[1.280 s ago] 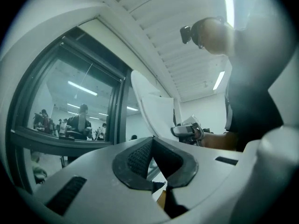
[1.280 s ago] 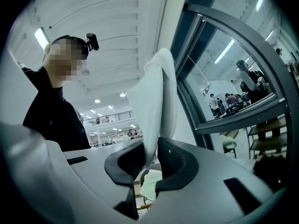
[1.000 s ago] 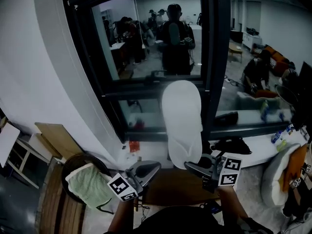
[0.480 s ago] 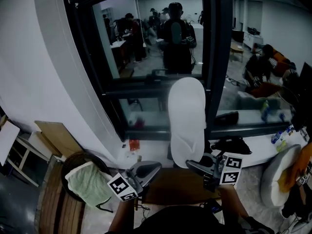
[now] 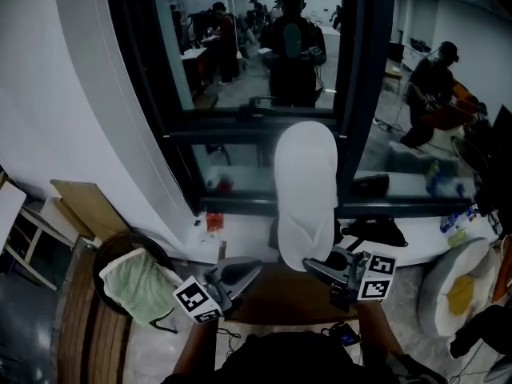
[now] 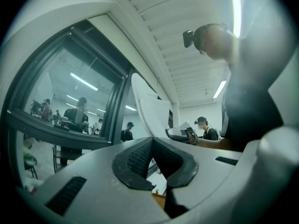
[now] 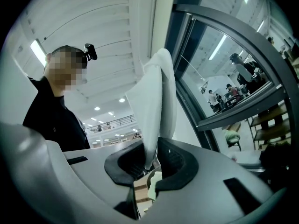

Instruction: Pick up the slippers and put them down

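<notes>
A white slipper (image 5: 306, 190) stands upright in front of the window, toe up, pinched at its lower end. My right gripper (image 5: 318, 264) is shut on it; in the right gripper view the slipper (image 7: 154, 101) rises from between the dark pads of the right gripper (image 7: 150, 160). My left gripper (image 5: 244, 269) hovers to the left of it at about the same height, apart from the slipper. In the left gripper view the left gripper (image 6: 152, 146) has its jaws meeting at the tips with nothing between them. The slipper (image 6: 149, 111) shows beyond it. No second slipper is in view.
A dark-framed window (image 5: 352, 134) fills the front, with people (image 5: 292, 46) behind the glass. A brown wooden top (image 5: 280, 294) lies under the grippers. A basket with a green towel (image 5: 140, 282) sits low left. A white ledge (image 5: 416, 250) and a round cushion (image 5: 460, 286) are at the right.
The slipper stays upright in the right gripper and both grippers hold their places. The head camera has shifted a little, and the people behind the glass have moved.
</notes>
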Tool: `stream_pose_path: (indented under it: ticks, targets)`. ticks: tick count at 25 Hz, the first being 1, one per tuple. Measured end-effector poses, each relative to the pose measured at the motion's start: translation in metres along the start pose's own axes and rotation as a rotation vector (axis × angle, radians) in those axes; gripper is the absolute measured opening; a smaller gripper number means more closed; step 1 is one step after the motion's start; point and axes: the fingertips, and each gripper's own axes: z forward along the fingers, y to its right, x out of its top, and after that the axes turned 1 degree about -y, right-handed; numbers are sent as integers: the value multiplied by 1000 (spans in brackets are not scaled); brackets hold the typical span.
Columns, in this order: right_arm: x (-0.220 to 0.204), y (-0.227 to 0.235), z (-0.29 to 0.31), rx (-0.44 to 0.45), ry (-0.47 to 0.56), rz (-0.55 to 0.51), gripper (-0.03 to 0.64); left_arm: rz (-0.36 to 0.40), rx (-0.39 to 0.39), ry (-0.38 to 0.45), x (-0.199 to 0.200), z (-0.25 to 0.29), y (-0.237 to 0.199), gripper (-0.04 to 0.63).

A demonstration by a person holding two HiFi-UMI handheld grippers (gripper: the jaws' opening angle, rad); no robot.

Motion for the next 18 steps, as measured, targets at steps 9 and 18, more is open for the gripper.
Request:
stream_pose_path:
  ticks: [9, 18]
  targets:
    - [-15, 19, -8, -31, -11, 85, 69, -71, -1, -35, -18, 8, 0, 11]
    - [-59, 55, -10, -55, -47, 234, 69, -187, -6, -91, -63, 21, -3, 11]
